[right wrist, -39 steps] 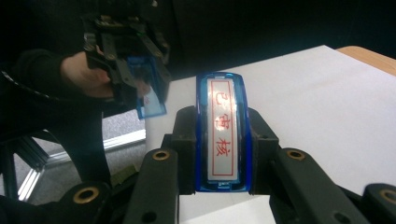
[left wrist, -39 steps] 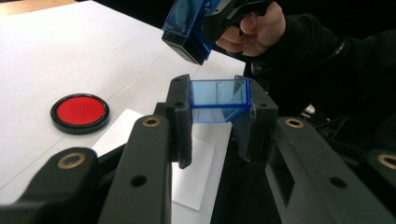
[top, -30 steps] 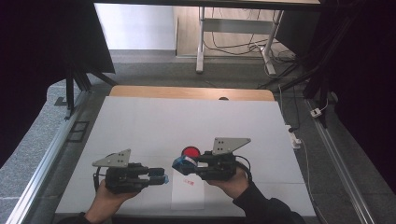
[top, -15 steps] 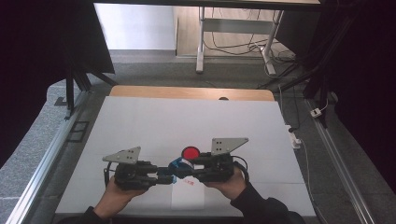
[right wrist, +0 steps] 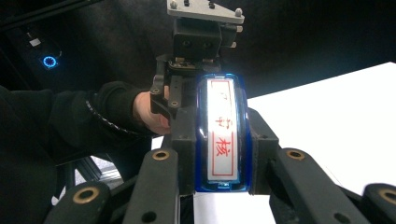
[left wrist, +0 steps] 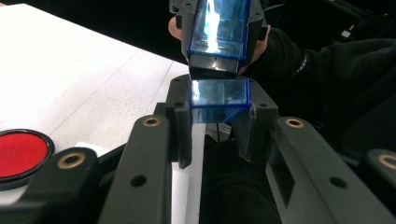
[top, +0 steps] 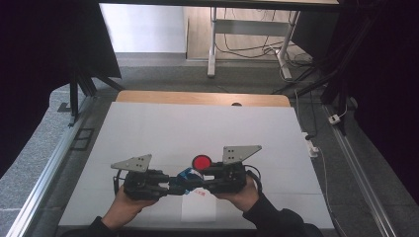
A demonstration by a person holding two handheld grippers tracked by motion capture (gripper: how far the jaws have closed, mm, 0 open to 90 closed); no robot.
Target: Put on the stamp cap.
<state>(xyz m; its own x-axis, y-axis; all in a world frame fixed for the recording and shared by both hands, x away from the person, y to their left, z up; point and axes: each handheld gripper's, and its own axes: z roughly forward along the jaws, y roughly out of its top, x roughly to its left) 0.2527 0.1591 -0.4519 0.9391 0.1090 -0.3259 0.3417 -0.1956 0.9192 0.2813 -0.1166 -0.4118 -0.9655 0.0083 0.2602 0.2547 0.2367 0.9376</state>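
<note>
You are holding both grippers low over the near edge of the table (top: 148, 128), pointing them at each other so their tips are meeting about midway along that edge. Your left gripper (top: 170, 184) is clamping its jaws on a blue transparent piece (left wrist: 219, 100); in the left gripper view that piece is sitting squarely between the two black jaws, with both pads pressing its sides. Your right gripper (top: 197, 182) is likewise clamping down on a blue stamp body (right wrist: 223, 135), whose white face is carrying red characters inside a red frame and is facing the right gripper view's camera. In the left gripper view the stamp body (left wrist: 217, 32) is hanging just above the blue transparent piece, the two nearly touching; whether they are actually in contact is not something you can tell from here. A red round pad (top: 201, 162) in a black rim is lying on the table just beyond the grippers' meeting point, close to the right gripper. A white sheet (top: 200, 207) with a small red mark is lying right under the jaws, reaching to the table's near edge.
</note>
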